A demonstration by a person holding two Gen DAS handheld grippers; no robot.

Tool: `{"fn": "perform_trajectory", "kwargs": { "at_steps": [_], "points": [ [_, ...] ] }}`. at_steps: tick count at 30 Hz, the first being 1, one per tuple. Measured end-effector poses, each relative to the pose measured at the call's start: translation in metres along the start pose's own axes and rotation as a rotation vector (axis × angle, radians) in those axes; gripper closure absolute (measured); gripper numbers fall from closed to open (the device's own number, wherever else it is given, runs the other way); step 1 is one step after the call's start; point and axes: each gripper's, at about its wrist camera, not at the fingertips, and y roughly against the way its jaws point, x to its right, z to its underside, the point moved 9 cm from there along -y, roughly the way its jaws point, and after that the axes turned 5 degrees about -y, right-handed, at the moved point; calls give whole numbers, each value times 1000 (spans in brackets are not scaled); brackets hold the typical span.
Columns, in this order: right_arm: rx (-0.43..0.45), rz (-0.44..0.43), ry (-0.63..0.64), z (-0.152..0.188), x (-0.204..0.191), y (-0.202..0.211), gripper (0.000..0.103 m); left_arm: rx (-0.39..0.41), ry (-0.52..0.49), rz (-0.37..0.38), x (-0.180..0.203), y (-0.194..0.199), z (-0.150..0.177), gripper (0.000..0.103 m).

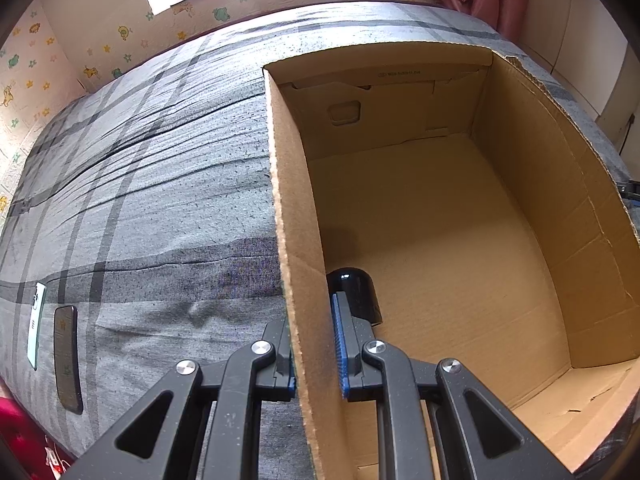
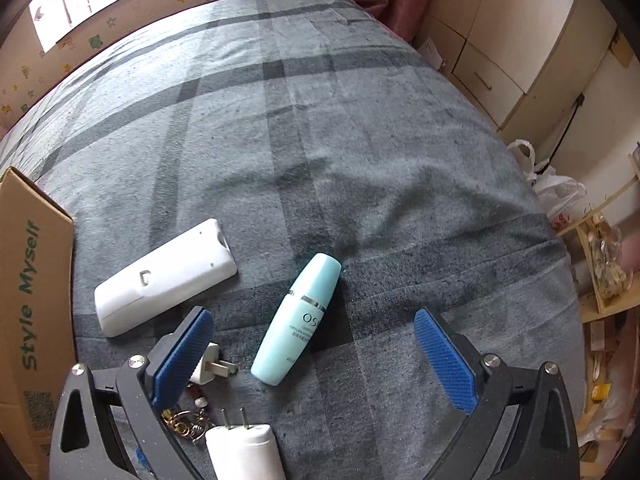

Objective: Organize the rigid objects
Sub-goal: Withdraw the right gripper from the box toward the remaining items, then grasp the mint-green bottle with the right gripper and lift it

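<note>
My left gripper (image 1: 312, 312) is shut on the left wall of an open cardboard box (image 1: 296, 200), one finger outside and one inside. A black glossy cylinder (image 1: 354, 296) lies on the box floor just past the inner finger. My right gripper (image 2: 312, 314) is open and hovers low over a pale teal bottle (image 2: 298, 320) that lies on the grey plaid bedsheet (image 2: 320, 140). The bottle sits between the blue pads (image 2: 444, 356) without touching them. A white remote-like case (image 2: 164, 276) lies to the left of the bottle.
Near the right gripper's left finger lie a white plug (image 2: 208, 368), a keyring (image 2: 184, 426) and a white charger (image 2: 244, 452). The box's printed side (image 2: 32, 280) stands at the left. Two phones (image 1: 68, 356) lie left of the box. Plastic bags (image 2: 560, 188) sit beyond the bed's right edge.
</note>
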Motion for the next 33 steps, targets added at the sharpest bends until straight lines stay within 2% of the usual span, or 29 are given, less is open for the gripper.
{"fn": "perform_trajectory", "kwargs": {
  "at_steps": [7, 15, 17, 19, 20, 21, 22, 24, 27, 33],
  "points": [
    [-32, 30, -30, 8, 9, -30, 1, 3, 3, 2, -2, 0, 0, 88],
    [-28, 24, -47, 7, 14, -34, 4, 5, 0, -3, -1, 2, 0, 88],
    [-36, 13, -43, 7, 11, -36, 9, 4, 2, -2, 0, 2, 0, 88],
    [-39, 9, -34, 7, 8, -36, 25, 5, 5, 0, 0, 2, -1, 88],
    [-40, 4, -27, 7, 6, -36, 29, 6, 4, -1, 0, 3, -1, 88],
    [-42, -4, -20, 7, 3, -35, 42, 6, 3, -3, 0, 3, -1, 88],
    [-45, -16, -14, 8, 0, -33, 60, 6, 3, -4, 1, 3, -1, 88],
    [-50, -15, -5, 8, -5, -32, 72, 7, 4, -4, 1, 3, -1, 88],
    [-44, -8, 10, 7, -8, -29, 76, 7, 4, -4, 0, 3, -1, 88],
    [-39, -7, 15, 11, -15, -21, 76, 7, 4, -4, 0, 3, -1, 88]
  ]
}}
